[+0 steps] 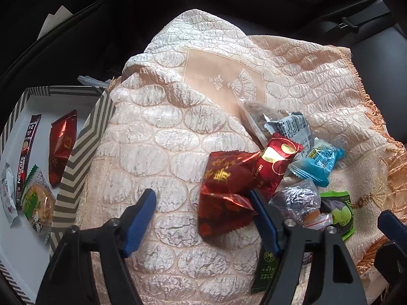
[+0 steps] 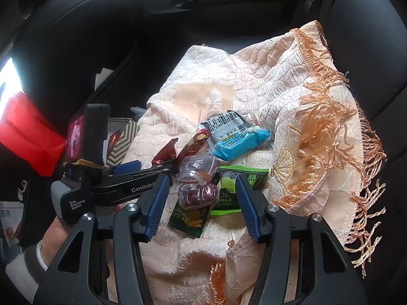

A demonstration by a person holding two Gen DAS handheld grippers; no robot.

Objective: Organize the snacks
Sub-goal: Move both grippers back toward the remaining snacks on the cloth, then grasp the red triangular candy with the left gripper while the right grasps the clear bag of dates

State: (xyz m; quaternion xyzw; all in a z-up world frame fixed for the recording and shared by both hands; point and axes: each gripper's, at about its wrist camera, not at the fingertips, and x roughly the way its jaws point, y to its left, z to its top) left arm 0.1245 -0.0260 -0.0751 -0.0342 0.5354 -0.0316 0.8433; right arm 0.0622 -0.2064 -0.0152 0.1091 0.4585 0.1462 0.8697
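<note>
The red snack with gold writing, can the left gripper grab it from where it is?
Probably yes. The left gripper is open, and the red snack lies on top of the quilted cloth right between its fingers, with nothing covering it. Its right finger already sits against the wrapper's edge.

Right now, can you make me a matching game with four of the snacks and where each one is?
Things:
1. Nescafe stick
2. Big red packet
3. Blue packet
4. Dark green packet

Places:
A. In the pile, beside a grey-white packet
B. Inside the striped box
C. Between the open jaws of the right gripper
D. On the cloth by the left gripper

Pairs: 1-B, 2-D, 3-A, 4-C
</note>
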